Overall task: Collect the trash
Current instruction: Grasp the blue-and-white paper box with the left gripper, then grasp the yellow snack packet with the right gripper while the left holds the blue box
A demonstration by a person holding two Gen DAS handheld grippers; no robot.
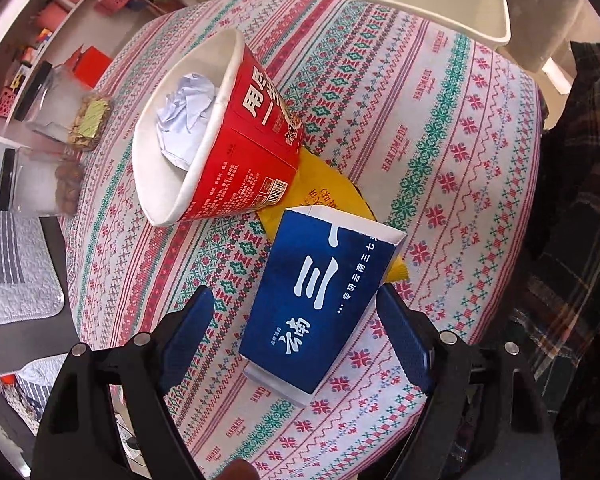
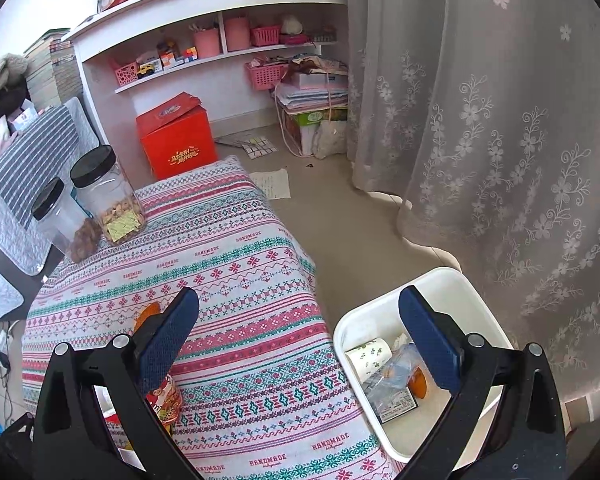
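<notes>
A blue carton (image 1: 320, 300) with white characters lies on the patterned tablecloth (image 1: 440, 128), partly over a yellow wrapper (image 1: 324, 196). My left gripper (image 1: 294, 294) points down over it, open, its fingers straddling the carton; the left pad stands clear of it. Behind lies a tipped red paper bowl (image 1: 236, 152) holding crumpled white paper (image 1: 188, 116). The white bin (image 1: 432, 4) stands past the table's far edge. My right gripper (image 2: 299, 294) hangs open and empty above the table edge and the bin (image 2: 380, 320), which holds a paper cup (image 2: 370, 356) and plastic wrappers (image 2: 392, 392). A snack wrapper (image 2: 164, 396) lies under its left finger.
Two black-lidded plastic jars (image 2: 108, 196) (image 2: 60, 216) stand at the table's far corner. A red box (image 2: 176, 140) sits on the floor before white shelves (image 2: 204, 60). A lace curtain (image 2: 500, 140) hangs beside the bin. A plaid sleeve (image 1: 572, 200) fills the left wrist view's right side.
</notes>
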